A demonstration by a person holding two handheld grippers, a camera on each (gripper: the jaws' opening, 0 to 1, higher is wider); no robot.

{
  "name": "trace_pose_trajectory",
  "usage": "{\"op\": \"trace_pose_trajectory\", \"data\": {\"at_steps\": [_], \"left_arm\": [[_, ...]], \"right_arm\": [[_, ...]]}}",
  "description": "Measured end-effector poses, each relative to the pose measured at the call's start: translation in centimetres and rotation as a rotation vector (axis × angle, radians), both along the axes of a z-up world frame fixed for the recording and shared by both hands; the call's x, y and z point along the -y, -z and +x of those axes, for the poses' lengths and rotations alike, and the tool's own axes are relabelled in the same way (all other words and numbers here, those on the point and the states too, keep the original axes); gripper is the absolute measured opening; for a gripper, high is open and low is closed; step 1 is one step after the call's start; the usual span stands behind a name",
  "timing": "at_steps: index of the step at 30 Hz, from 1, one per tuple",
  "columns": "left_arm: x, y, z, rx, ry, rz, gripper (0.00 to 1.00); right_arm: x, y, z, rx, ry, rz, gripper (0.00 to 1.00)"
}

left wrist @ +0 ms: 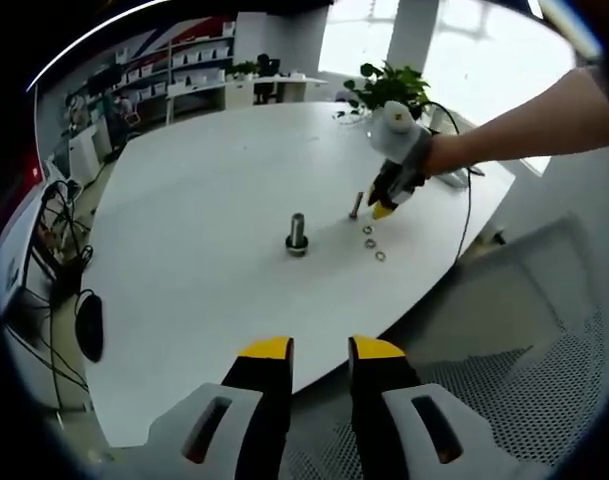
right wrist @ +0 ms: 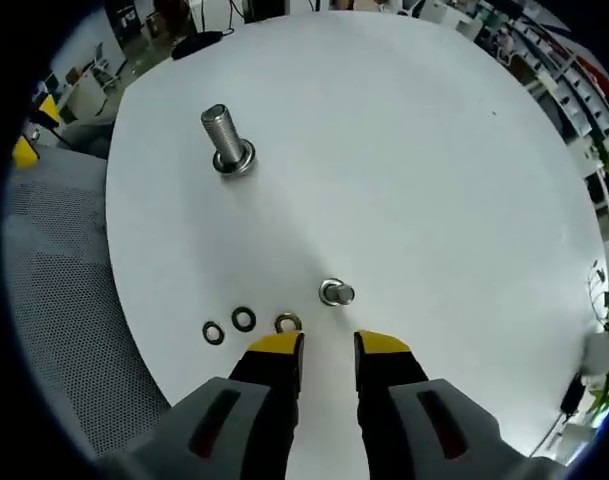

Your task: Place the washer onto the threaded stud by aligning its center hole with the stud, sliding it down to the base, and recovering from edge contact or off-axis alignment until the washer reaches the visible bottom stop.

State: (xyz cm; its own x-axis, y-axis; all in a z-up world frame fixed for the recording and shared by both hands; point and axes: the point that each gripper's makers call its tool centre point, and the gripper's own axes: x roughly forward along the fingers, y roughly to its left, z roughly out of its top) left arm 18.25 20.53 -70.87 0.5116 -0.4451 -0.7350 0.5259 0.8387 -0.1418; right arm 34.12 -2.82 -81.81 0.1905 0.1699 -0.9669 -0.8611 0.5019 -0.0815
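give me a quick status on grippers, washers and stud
Right gripper open, empty, hovering near three loose washers. Left gripper open, held back. Small stud bare, nothing blocking.

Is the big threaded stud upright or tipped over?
Upright: the threaded stud stands on its wide base on the white table, its top face showing in the right gripper view.

The left gripper [left wrist: 319, 352] is held low and level, its yellow-tipped jaws slightly apart with nothing between them. The right gripper [right wrist: 329, 345] also has its jaws parted and empty; in the left gripper view, a bare forearm [left wrist: 529, 125] reaches in from the right and points it downward.
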Motion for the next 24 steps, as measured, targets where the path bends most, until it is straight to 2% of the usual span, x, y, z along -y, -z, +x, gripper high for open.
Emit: {"op": "trace_pose_trajectory", "data": {"at_steps": [6, 11, 24], "left_arm": [[0.1, -0.1, 0.0, 0.006, 0.006, -0.003, 0.20], [0.1, -0.2, 0.0, 0.009, 0.008, -0.007, 0.20], [0.1, -0.2, -0.1, 0.007, 0.008, -0.007, 0.20]], "right_arm": [[-1.0, 0.1, -2.0, -0.014, 0.013, 0.018, 0.23], [-1.7, 1.0, -3.7, -0.046, -0.019, 0.007, 0.22], [-3.7, 2.3, -4.4, -0.083, -0.044, 0.011, 0.21]]}}
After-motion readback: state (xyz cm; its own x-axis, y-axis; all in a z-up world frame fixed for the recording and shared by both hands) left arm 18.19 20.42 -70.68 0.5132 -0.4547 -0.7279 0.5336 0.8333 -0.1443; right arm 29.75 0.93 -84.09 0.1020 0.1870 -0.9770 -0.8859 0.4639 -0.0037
